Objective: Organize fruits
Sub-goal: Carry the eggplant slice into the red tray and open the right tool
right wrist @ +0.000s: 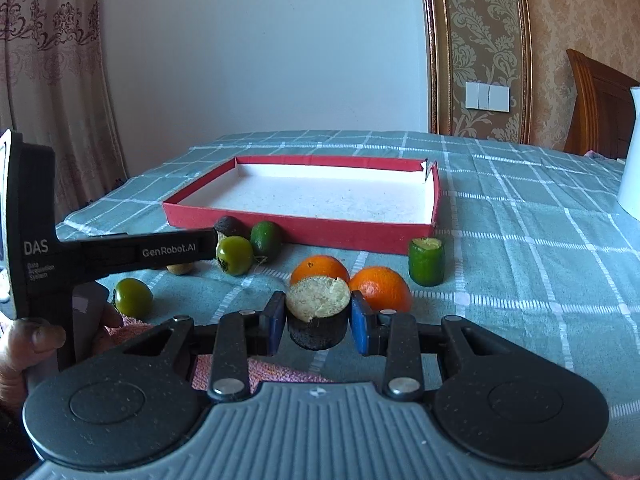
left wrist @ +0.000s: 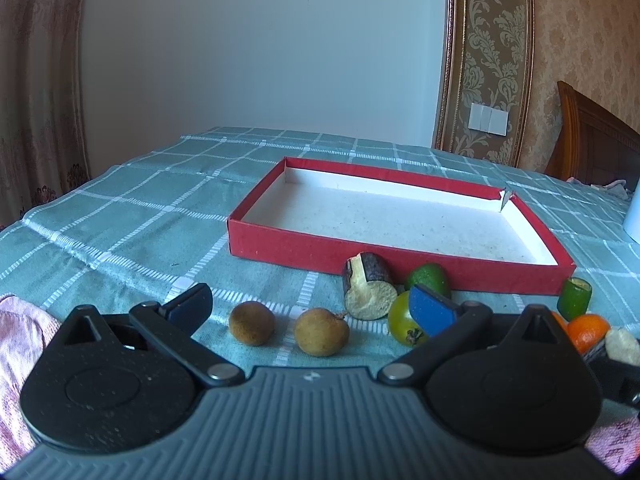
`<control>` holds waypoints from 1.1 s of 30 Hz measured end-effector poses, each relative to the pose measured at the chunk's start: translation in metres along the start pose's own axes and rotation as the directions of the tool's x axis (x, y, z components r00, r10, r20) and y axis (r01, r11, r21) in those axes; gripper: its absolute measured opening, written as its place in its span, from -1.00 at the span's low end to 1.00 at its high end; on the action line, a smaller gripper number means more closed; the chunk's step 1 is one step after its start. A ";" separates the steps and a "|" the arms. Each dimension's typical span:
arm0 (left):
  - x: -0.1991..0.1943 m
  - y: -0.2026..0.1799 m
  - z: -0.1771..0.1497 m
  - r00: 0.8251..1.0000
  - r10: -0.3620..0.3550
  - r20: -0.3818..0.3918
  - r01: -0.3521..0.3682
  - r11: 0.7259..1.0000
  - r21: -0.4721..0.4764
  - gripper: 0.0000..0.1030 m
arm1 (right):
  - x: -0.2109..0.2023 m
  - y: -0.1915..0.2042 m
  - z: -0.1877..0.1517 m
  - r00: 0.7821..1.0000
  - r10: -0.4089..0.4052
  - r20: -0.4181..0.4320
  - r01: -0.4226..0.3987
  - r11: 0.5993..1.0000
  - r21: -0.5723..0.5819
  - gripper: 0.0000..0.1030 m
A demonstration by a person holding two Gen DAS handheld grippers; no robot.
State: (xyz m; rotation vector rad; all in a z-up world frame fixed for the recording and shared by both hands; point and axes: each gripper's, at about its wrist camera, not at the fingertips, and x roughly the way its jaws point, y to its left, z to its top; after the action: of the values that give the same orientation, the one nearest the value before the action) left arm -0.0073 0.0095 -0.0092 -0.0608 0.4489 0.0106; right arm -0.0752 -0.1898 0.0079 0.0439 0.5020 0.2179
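A red box point(left wrist: 304, 250) with a white inside lies on the checked tablecloth; it also shows in the right wrist view point(right wrist: 304, 230). My left gripper point(left wrist: 310, 308) is open and empty, low over two brown fruits point(left wrist: 252, 323) point(left wrist: 321, 331). A dark cut chunk point(left wrist: 368, 290), a green round fruit point(left wrist: 402, 322) and an avocado point(left wrist: 428, 278) lie just ahead. My right gripper point(right wrist: 317, 322) is shut on a dark chunk with a pale cut top point(right wrist: 318, 312). Two oranges point(right wrist: 320, 268) point(right wrist: 380, 288) and a green cut piece point(right wrist: 426, 260) lie behind it.
A pink cloth point(left wrist: 20, 340) lies at the near left edge and under the right gripper point(right wrist: 256, 368). A white object point(right wrist: 632, 160) stands at the far right. Another green fruit point(right wrist: 133, 297) lies by the left tool's body point(right wrist: 36, 240). The table ends at the curtain and wall.
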 end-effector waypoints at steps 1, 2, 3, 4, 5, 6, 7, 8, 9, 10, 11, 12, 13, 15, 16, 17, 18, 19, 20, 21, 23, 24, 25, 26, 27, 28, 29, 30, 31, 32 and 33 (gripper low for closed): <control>0.001 0.001 0.001 1.000 0.000 -0.004 0.000 1.000 -0.002 1.00 | -0.002 -0.001 0.004 1.000 0.002 0.009 -0.002 1.000 -0.005 -0.36; 0.001 0.001 0.001 1.000 0.000 -0.006 0.000 1.000 -0.003 1.00 | -0.003 -0.002 0.010 1.000 0.002 0.022 -0.002 1.000 -0.012 -0.36; 0.001 0.001 0.001 1.000 0.000 -0.008 0.000 1.000 -0.005 1.00 | -0.003 -0.004 0.015 0.999 0.002 0.034 -0.001 1.000 -0.017 -0.36; 0.001 0.001 0.001 1.000 -0.002 -0.009 0.002 1.000 -0.007 1.00 | -0.003 -0.005 0.020 0.999 0.000 0.042 0.001 1.000 -0.020 -0.36; 0.001 0.002 0.001 1.000 -0.003 -0.009 0.003 1.000 -0.009 1.00 | -0.003 -0.007 0.027 0.999 -0.004 0.054 0.005 1.000 -0.026 -0.36; 0.001 0.002 0.001 1.000 -0.004 -0.010 0.004 1.000 -0.011 1.00 | -0.001 -0.010 0.033 0.998 -0.008 0.067 0.011 0.999 -0.032 -0.36; 0.001 0.003 0.001 1.000 -0.004 -0.011 0.004 1.000 -0.012 1.00 | 0.002 -0.012 0.039 0.997 -0.016 0.078 0.019 0.999 -0.036 -0.36; 0.001 0.003 0.001 1.000 -0.005 -0.011 0.005 1.000 -0.013 1.00 | 0.004 -0.015 0.046 0.996 -0.024 0.087 0.028 0.999 -0.036 -0.36; 0.001 0.003 0.001 1.000 -0.006 -0.011 0.006 1.000 -0.014 1.00 | 0.008 -0.018 0.052 0.995 -0.031 0.097 0.034 0.999 -0.036 -0.36; 0.001 0.003 0.001 1.000 -0.007 -0.012 0.007 1.000 -0.015 1.00 | 0.012 -0.021 0.059 0.994 -0.037 0.106 0.041 0.999 -0.035 -0.36; 0.001 0.003 0.001 1.000 -0.008 -0.014 0.008 1.000 -0.017 1.00 | 0.017 -0.024 0.065 0.992 -0.046 0.115 0.050 0.998 -0.033 -0.36; 0.002 0.004 0.001 1.000 -0.010 -0.015 0.010 1.000 -0.018 1.00 | 0.023 -0.027 0.070 0.992 -0.053 0.118 0.057 0.998 -0.031 -0.36; 0.001 0.004 0.001 1.000 -0.012 -0.017 0.011 1.000 -0.019 1.00 | 0.030 -0.031 0.075 0.992 -0.058 0.113 0.061 0.998 -0.024 -0.36; 0.001 0.004 0.001 1.000 -0.014 -0.020 0.013 1.000 -0.020 1.00 | 0.048 -0.039 0.081 0.994 -0.060 0.090 0.061 0.998 -0.003 -0.36; 0.001 0.004 0.001 1.000 -0.015 -0.022 0.015 1.000 -0.020 1.00 | 0.057 -0.043 0.083 0.995 -0.063 0.079 0.062 0.998 0.005 -0.36; 0.001 0.004 0.001 1.000 -0.016 -0.023 0.016 1.000 -0.019 1.00 | 0.068 -0.047 0.084 0.995 -0.077 0.067 0.077 0.997 0.010 -0.36; 0.002 0.004 0.002 1.000 -0.018 -0.025 0.017 1.000 -0.019 1.00 | 0.076 -0.049 0.084 0.995 -0.087 0.054 0.087 0.996 0.017 -0.36; 0.002 0.004 0.002 0.999 -0.019 -0.026 0.018 1.000 -0.020 1.00 | 0.085 -0.053 0.083 0.995 -0.091 0.041 0.090 0.996 0.028 -0.36; 0.002 0.004 0.002 0.999 -0.020 -0.028 0.019 1.000 -0.020 1.00 | 0.092 -0.056 0.082 0.995 -0.096 0.029 0.095 0.995 0.040 -0.36; 0.002 0.004 0.002 0.999 -0.021 -0.031 0.020 1.000 -0.020 1.00 | 0.099 -0.058 0.080 0.994 -0.107 0.018 0.106 0.993 0.046 -0.36; 0.003 0.004 0.002 0.999 -0.023 -0.036 0.022 1.000 -0.019 1.00 | 0.112 -0.061 0.077 0.992 -0.123 -0.013 0.124 0.991 0.047 -0.35; 0.003 0.003 0.002 0.999 -0.023 -0.038 0.023 1.000 -0.018 1.00 | 0.117 -0.064 0.075 0.992 -0.125 -0.023 0.126 0.990 0.059 -0.35; 0.004 0.003 0.002 0.999 -0.024 -0.040 0.023 1.000 -0.018 1.00 | 0.120 -0.066 0.073 0.991 -0.126 -0.035 0.128 0.989 0.068 -0.30; 0.004 0.003 0.002 0.999 -0.024 -0.042 0.023 1.000 -0.018 1.00 | 0.124 -0.068 0.072 0.991 -0.127 -0.050 0.130 0.989 0.073 -0.27; 0.004 0.003 0.003 0.999 -0.024 -0.045 0.023 1.000 -0.018 1.00 | 0.127 -0.069 0.071 0.991 -0.124 -0.058 0.128 0.989 0.072 -0.16; 0.005 0.003 0.003 0.999 -0.024 -0.047 0.023 1.000 -0.018 1.00 | 0.128 -0.069 0.071 0.991 -0.121 -0.061 0.125 0.990 0.070 -0.07; 0.005 0.003 0.003 0.999 -0.024 -0.048 0.024 1.000 -0.019 1.00 | 0.126 -0.069 0.070 0.992 -0.115 -0.056 0.119 0.990 0.070 -0.07; 0.005 0.003 0.003 0.998 -0.024 -0.049 0.023 1.000 -0.020 1.00 | 0.123 -0.068 0.070 0.992 -0.117 -0.049 0.120 0.990 0.070 -0.03; 0.005 0.003 0.003 0.998 -0.025 -0.051 0.023 0.999 -0.021 1.00 | 0.117 -0.067 0.070 0.992 -0.119 -0.037 0.121 0.990 0.072 0.03; 0.006 0.004 0.003 0.998 -0.025 -0.053 0.024 0.999 -0.024 1.00 | 0.108 -0.067 0.069 0.992 -0.122 -0.012 0.123 0.989 0.080 0.08; 0.006 0.004 0.003 0.998 -0.024 -0.054 0.023 0.999 -0.027 1.00 | 0.097 -0.068 0.067 0.992 -0.122 0.020 0.120 0.988 0.094 0.21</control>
State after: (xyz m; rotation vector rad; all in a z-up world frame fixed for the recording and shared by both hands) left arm -0.0006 0.0137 -0.0092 -0.0925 0.5026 -0.0086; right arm 0.0536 -0.2340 0.0146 0.1061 0.4875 0.0748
